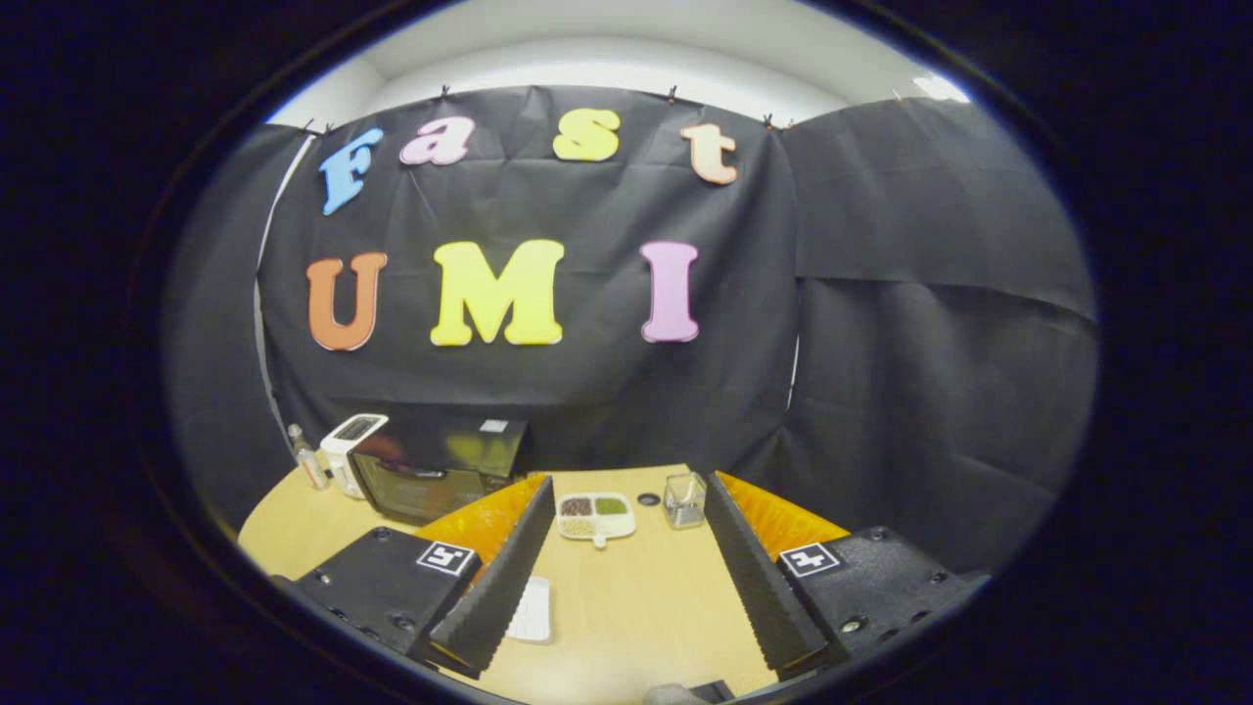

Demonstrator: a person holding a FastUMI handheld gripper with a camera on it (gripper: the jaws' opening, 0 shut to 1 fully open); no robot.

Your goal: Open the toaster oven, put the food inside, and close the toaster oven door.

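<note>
Standing at the frame's lower left, the toaster oven (431, 475) faces the wide-open, empty gripper (619, 509), door shut, long axis sideways.

One toaster oven (438, 473), one white toaster (352, 448), one bottle (309, 462), one divided dish (595, 516) at twelve o'clock and one clear cup (684, 499) are being counted, nothing being held between the parted fingers (754, 573).
</note>
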